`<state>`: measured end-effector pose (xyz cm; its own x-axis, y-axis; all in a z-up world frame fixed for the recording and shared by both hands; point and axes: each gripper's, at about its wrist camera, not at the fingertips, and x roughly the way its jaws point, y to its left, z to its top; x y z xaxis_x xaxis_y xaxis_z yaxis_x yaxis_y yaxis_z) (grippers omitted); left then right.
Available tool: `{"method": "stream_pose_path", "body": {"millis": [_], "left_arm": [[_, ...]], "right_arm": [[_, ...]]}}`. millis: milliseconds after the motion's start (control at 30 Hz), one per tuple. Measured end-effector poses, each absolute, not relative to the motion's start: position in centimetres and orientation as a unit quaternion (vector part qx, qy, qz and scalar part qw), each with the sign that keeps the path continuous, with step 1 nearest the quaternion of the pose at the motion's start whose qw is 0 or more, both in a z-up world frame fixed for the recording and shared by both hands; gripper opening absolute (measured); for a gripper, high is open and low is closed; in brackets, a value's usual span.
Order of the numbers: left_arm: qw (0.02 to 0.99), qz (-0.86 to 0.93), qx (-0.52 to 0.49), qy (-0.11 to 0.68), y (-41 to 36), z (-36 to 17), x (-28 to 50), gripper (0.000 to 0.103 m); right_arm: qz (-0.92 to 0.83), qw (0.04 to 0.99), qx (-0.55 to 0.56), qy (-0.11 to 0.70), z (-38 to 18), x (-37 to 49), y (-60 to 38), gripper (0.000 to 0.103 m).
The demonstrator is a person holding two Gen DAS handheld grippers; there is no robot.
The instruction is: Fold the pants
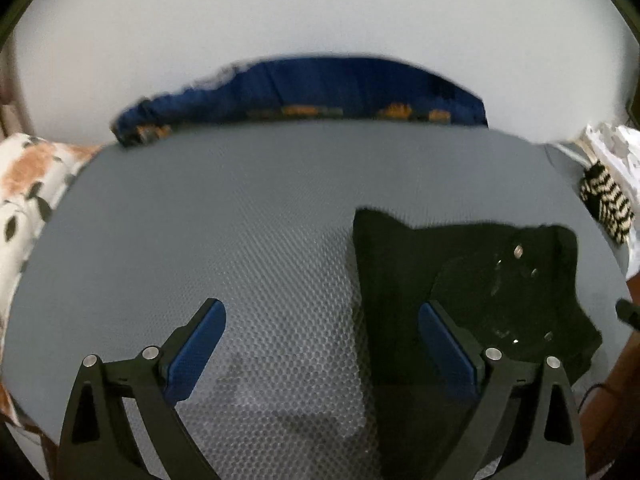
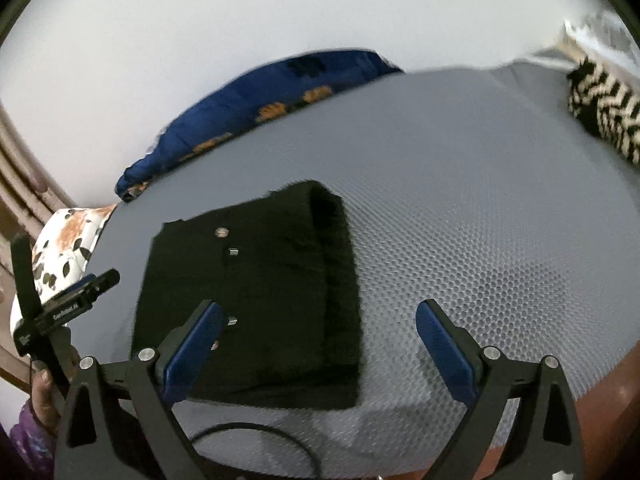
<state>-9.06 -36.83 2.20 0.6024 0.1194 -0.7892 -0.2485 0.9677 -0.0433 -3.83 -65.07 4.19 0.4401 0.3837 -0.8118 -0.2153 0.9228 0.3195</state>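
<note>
The black pants (image 1: 460,280) lie folded into a compact rectangle on the grey honeycomb mat (image 1: 240,208); small metal buttons show on top. In the left wrist view my left gripper (image 1: 322,320) hovers open over the mat. Its right blue pad (image 1: 448,344) sits above the pants' left edge, and nothing is between the jaws. In the right wrist view the pants (image 2: 256,292) lie at lower left. My right gripper (image 2: 320,320) is open above their right edge, with its left pad (image 2: 192,352) over the cloth and its right pad over bare mat.
A blue cloth with orange print (image 1: 320,92) lies along the mat's far edge. A white floral fabric (image 1: 28,184) is at the left and a black-and-white zigzag fabric (image 2: 608,108) at the right. A person's hand (image 2: 44,392) shows at far left, and a black cable (image 2: 256,430) near the front edge.
</note>
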Motion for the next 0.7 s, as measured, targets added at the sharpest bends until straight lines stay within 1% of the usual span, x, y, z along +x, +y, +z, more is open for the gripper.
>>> {"method": "stream_pose_path", "body": {"millis": [167, 233, 333, 400, 433, 533, 600, 633, 667, 700], "left_arm": [[0.860, 0.048, -0.074, 0.503, -36.8, -1.3, -6.7, 0.097], [0.851, 0.033, -0.088, 0.516, -36.5, -2.2, -6.0, 0.097], [0.831, -0.003, -0.138, 0.539, -35.5, -3.3, -5.1, 0.097], [0.825, -0.026, -0.165, 0.539, -34.7, -3.6, -4.8, 0.097], [0.824, -0.038, -0.163, 0.542, -34.6, -3.5, -4.5, 0.097], [0.822, -0.067, -0.127, 0.551, -35.3, -3.5, -3.5, 0.098], [0.823, -0.094, -0.117, 0.548, -35.4, -3.4, -2.8, 0.098], [0.826, -0.107, -0.114, 0.542, -35.5, -3.5, -2.7, 0.098], [0.829, -0.114, -0.108, 0.537, -35.6, -3.5, -2.6, 0.098], [0.830, -0.122, -0.103, 0.534, -35.7, -3.5, -2.6, 0.098]], "right_arm": [[0.218, 0.813, 0.105, 0.529, 1.3, -1.1, -65.5, 0.097], [0.236, 0.799, 0.108, 0.542, 0.3, -0.2, -65.1, 0.097], [0.262, 0.778, 0.109, 0.560, -1.1, 0.7, -64.2, 0.097], [0.278, 0.765, 0.106, 0.571, -2.0, 1.1, -63.4, 0.097], [0.285, 0.762, 0.104, 0.572, -2.3, 1.3, -63.0, 0.099], [0.304, 0.761, 0.082, 0.567, -2.4, 1.6, -61.6, 0.098], [0.319, 0.751, 0.078, 0.573, -2.4, 1.8, -61.2, 0.094], [0.320, 0.751, 0.065, 0.574, -2.4, 1.8, -60.9, 0.088], [0.316, 0.757, 0.044, 0.571, -2.4, 1.7, -60.6, 0.075], [0.315, 0.758, 0.041, 0.569, -2.3, 1.7, -60.9, 0.066]]}}
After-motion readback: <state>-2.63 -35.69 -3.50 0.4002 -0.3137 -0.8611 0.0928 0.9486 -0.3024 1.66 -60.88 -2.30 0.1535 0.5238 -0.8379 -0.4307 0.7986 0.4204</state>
